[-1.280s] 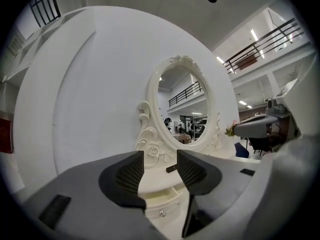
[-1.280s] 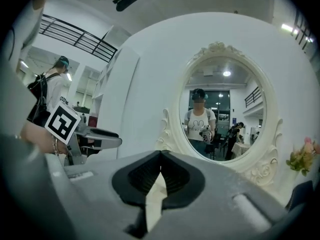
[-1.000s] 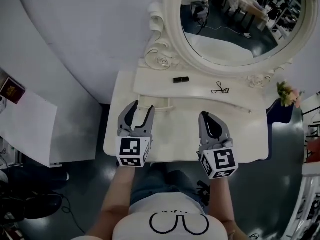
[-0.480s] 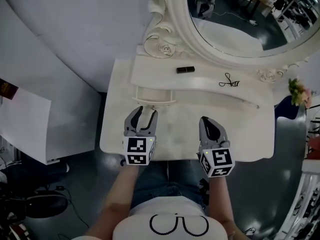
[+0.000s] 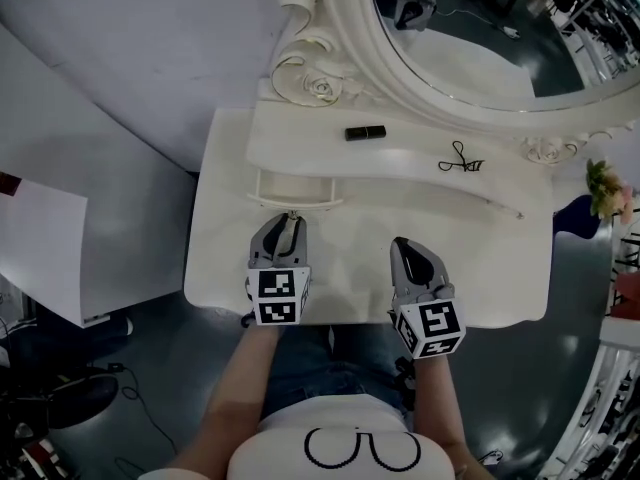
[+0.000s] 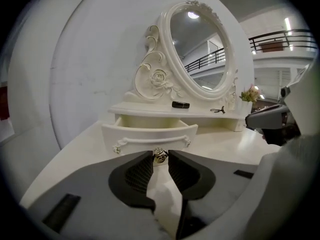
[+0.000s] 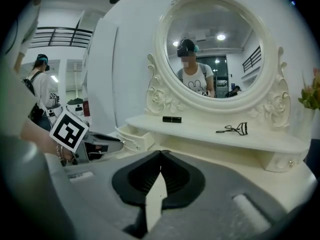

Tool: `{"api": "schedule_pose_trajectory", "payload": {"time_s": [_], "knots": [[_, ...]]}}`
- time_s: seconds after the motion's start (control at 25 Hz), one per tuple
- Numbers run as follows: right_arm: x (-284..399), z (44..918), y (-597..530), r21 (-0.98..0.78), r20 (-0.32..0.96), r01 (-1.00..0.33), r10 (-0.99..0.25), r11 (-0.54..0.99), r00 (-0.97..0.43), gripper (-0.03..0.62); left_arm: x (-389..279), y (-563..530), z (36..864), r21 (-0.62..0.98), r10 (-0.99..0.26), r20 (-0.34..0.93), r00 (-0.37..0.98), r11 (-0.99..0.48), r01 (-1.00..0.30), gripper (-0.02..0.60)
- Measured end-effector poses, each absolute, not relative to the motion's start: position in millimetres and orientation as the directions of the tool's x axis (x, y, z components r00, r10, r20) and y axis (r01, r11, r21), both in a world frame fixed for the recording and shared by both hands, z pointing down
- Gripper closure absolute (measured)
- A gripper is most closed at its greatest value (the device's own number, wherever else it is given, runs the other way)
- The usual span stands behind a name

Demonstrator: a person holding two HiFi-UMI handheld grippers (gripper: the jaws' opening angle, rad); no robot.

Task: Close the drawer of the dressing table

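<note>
Drawer (image 6: 150, 134) sits pulled out from the left end of the raised shelf (image 5: 400, 160) on the dressing table (image 5: 222, 258), front panel well fwd of its slot; inside looks bare as far as I can see. My left hand-held gripper (image 5: 289, 224) is right at the drawer front, low over the surface (image 5: 350, 278), w/ both jaw tips pinched onto the small metal knob (image 6: 160, 156) at the panel's centre. It reads as clenched on that knob in the left gripper view, though pad contact is a close call. My right hand-held gripper (image 5: 403, 246) hangs over the surface to the right, well apart from the drawer, jaws pressed together on nothing, idle. On the shelf top lie a black tube (image 5: 365, 133) and an eyelash curler (image 5: 460, 160), both clear of the drawer's path. Step in hand, I reckon: grasp made, push not yet begun, so the task is barely started. Next move calls for a straight push toward the mirror (image 5: 480, 28), along the drawer's own line, kept level so it doesn't skew & jam in the slot. Ease off as the front meets the shelf face, then let go. Risk: tips could slip off so small a knob.
</note>
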State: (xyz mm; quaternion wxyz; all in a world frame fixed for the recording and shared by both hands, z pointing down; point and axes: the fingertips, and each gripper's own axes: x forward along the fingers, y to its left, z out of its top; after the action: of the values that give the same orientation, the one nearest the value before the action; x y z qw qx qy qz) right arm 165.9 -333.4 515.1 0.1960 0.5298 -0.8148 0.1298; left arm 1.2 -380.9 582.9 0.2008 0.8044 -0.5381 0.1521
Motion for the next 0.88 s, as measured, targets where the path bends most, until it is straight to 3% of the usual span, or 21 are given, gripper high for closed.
{"api": "schedule_pose_trajectory", "payload": {"time_s": [0.88], "knots": [[174.8, 521.6, -343.5, -0.016, 0.467, -0.894, -0.787, 0.448, -0.403, 0.595, 3.3, -429.3, 584.7, 0.137, -0.811, 0.466, 0.353, -0.329, -0.935, 0.489]]}}
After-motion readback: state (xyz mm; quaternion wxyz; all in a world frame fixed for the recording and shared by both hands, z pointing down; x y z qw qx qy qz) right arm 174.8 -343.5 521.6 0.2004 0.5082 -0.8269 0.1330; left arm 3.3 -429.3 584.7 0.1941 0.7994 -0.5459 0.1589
